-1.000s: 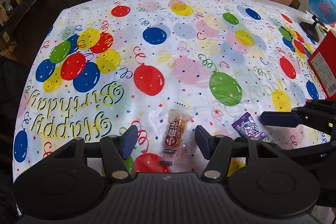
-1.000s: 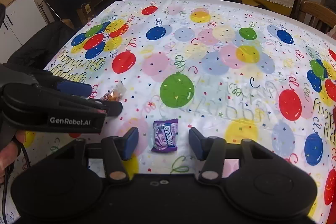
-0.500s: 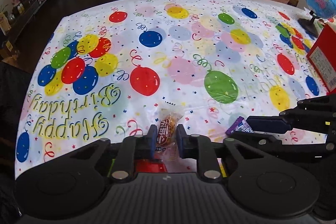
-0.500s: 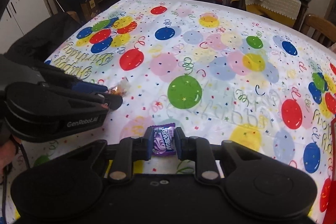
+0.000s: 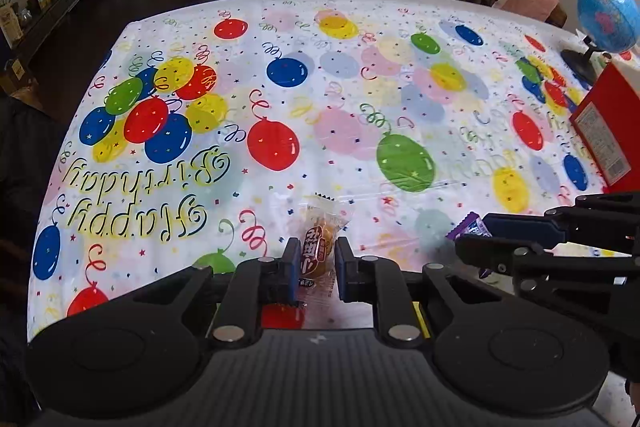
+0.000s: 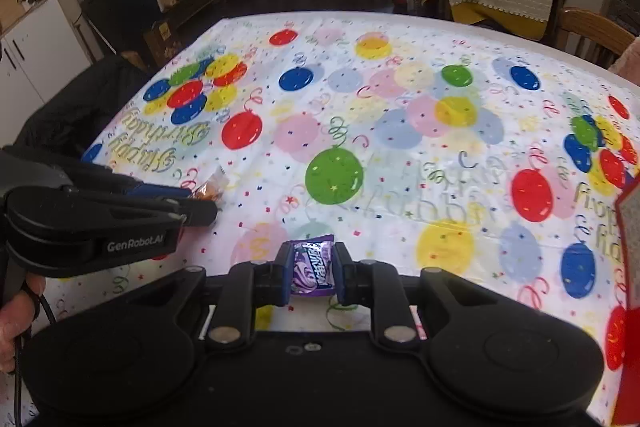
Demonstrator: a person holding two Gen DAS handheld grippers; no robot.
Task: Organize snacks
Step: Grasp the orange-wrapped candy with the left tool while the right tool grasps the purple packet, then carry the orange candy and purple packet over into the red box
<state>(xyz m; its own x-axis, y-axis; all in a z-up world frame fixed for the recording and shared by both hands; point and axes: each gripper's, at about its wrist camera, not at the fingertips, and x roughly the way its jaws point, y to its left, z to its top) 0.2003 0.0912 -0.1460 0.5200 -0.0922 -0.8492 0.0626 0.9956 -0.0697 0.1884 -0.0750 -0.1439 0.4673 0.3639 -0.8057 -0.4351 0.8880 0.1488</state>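
Both grippers had just closed, w/ a snack between the pads each time. A sec earlier both stood wide open over their snacks; half a sec back the pads were already pinching. Left gripper (image 5: 317,263) was clamped on the orange snack pack (image 5: 320,247), a clear-wrapped piece w/ a red label, low on the bench (image 5: 360,107) near the front edge, wrapper end sticking out past the fingertips. Whether it had left the cloth yet, can't tell. Right gripper (image 6: 312,269) was pinched tight on the purple candy pack (image 6: 313,263); it looked slightly raised off the balloon tablecloth (image 6: 400,147), though not by much. From the left view the purple pack's corner showed beside the right gripper's blue pads.

Meaning for the task, as I judged it: pick phase done for both snacks at once, carry phase next. Red box (image 5: 604,131) at the bench's right edge seemed the likely drop spot, but that's a guess. Thin crinkly wrappers could slip if swung fast.
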